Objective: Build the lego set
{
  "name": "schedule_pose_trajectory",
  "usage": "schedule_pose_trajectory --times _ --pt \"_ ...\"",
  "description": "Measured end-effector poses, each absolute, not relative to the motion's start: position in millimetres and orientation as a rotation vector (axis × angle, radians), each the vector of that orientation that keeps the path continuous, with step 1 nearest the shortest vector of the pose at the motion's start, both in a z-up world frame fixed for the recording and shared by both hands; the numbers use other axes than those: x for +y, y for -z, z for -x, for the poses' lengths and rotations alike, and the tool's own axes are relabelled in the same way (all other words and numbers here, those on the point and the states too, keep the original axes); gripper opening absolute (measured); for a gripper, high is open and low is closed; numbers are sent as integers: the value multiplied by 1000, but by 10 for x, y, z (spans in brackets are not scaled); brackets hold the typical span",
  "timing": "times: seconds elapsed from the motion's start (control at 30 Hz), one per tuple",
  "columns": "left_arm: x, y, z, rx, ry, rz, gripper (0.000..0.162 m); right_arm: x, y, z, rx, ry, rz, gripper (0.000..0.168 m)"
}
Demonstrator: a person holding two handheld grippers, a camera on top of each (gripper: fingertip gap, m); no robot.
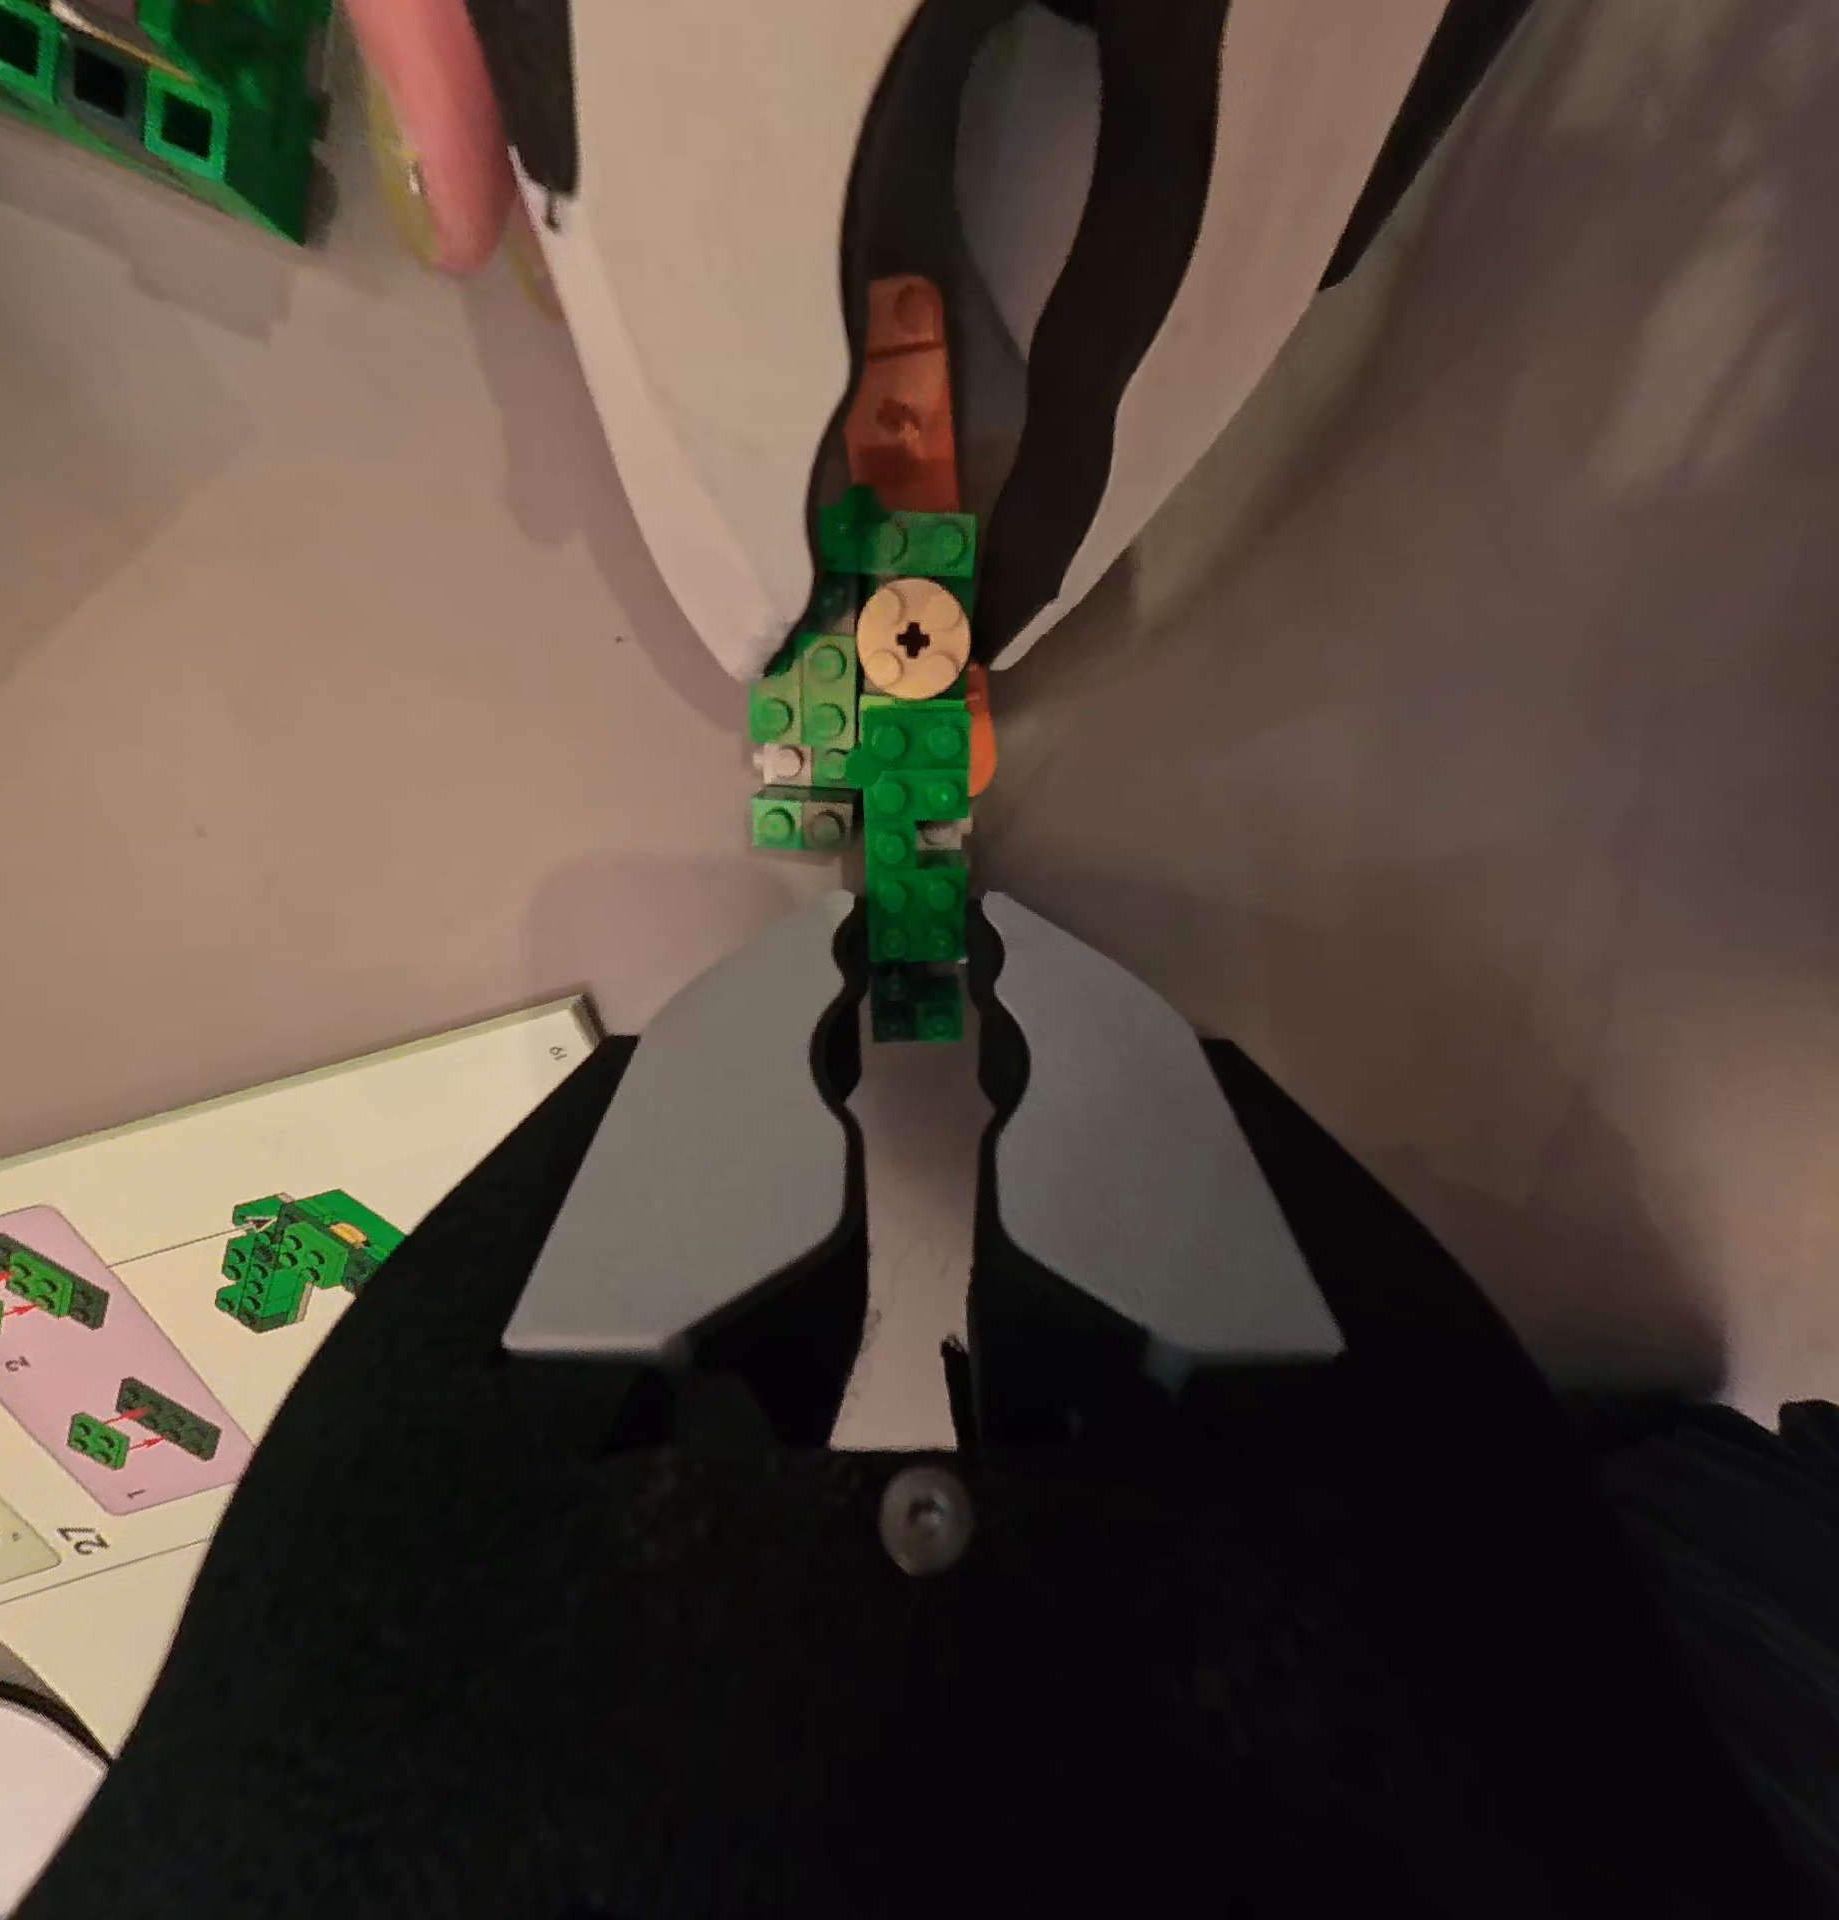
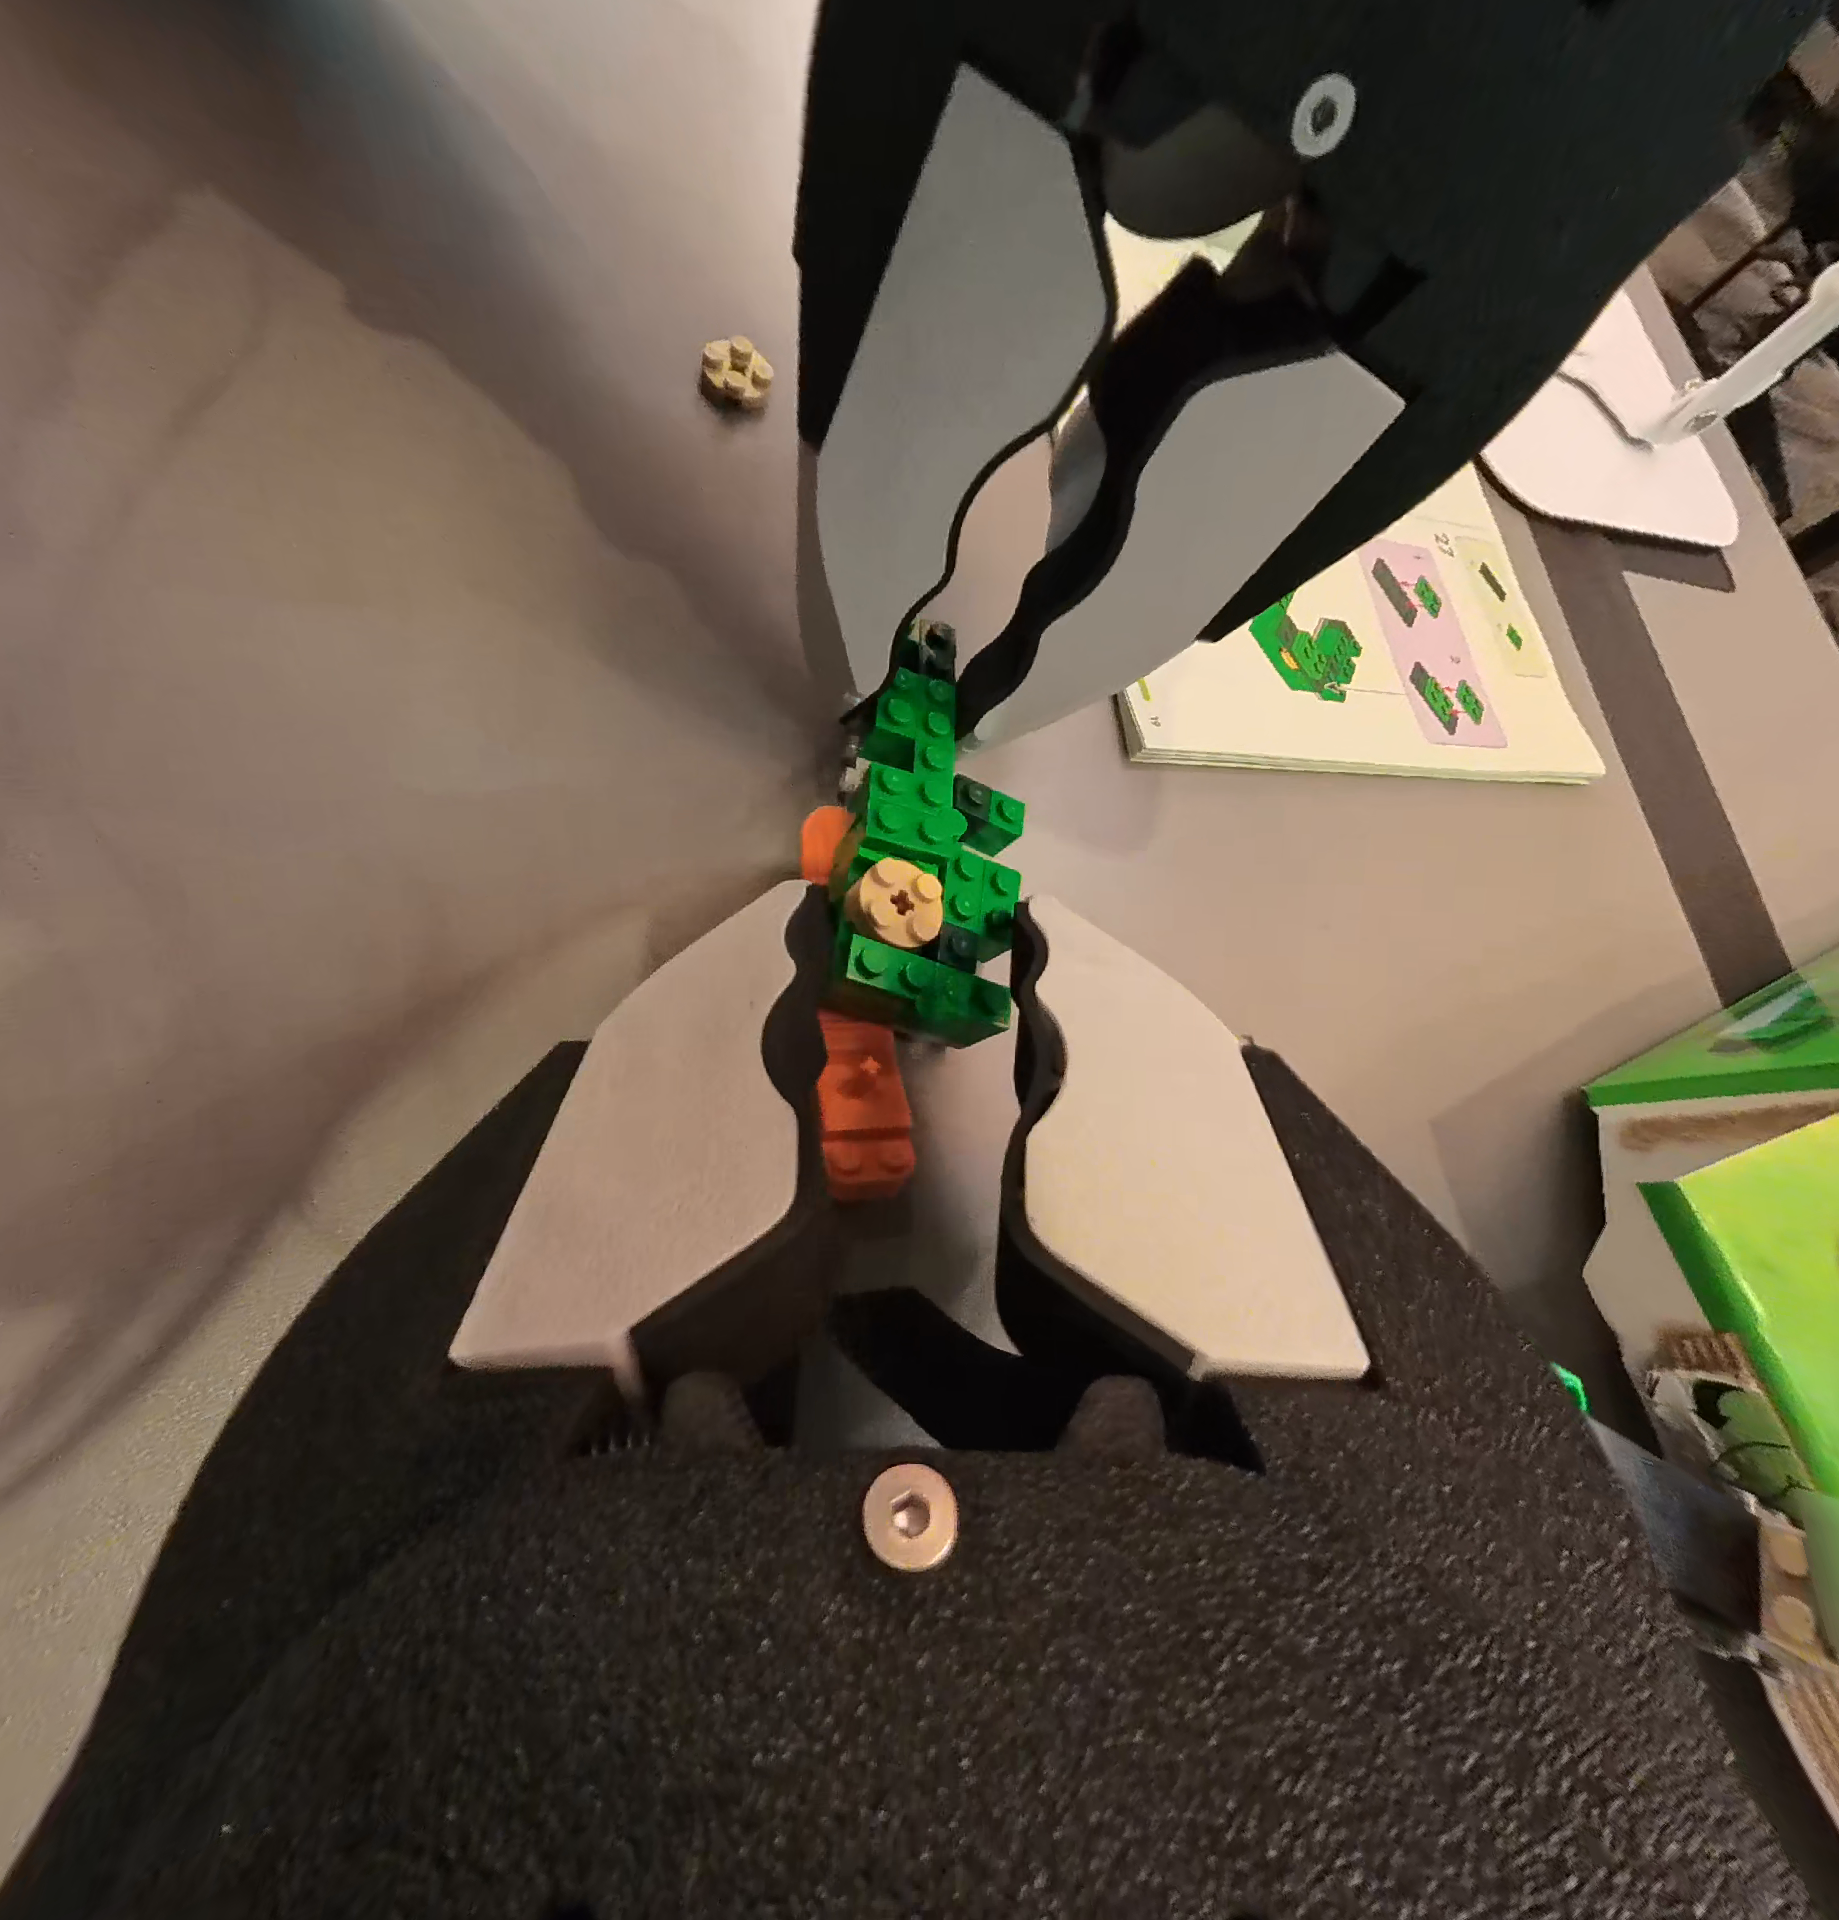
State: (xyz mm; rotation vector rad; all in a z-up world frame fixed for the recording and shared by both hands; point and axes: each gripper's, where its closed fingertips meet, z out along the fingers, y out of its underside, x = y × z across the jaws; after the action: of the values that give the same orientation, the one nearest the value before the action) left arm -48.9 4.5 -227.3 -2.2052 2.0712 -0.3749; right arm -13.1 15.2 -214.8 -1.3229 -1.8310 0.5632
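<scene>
Grey surface [image 2: 375, 727], instruction booklet [image 2: 1351, 665] lying open on it. We see the green lego build [image 1: 899, 769] held between both grippers: left gripper [image 1: 917, 935] clamped narrow on its green end, right gripper [image 2: 910, 940] clamped on the brown-piece end. A loose tan round piece [image 2: 735, 369] sits apart on the surface.

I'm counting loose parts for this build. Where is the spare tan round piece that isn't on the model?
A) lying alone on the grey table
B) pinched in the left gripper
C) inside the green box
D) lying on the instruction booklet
A: the right wrist view shows the spare tan round piece lying alone on the bare grey table, apart from the green model and the instruction booklet.
</scene>
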Motion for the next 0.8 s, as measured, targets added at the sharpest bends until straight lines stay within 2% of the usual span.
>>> schedule_pose_trajectory --times 0.37,0.43,0.8 --pt "9 2283 476 2114 324 2198 17 93 2118 134 -1857 -528 1191 31" --pt "10 2281 468 2117 315 2191 17 59 2123 136 -1869 -527 1158 24" --pt "15 2284 477 2106 309 2209 17 4 2081 154 -1858 -507 1030 23"
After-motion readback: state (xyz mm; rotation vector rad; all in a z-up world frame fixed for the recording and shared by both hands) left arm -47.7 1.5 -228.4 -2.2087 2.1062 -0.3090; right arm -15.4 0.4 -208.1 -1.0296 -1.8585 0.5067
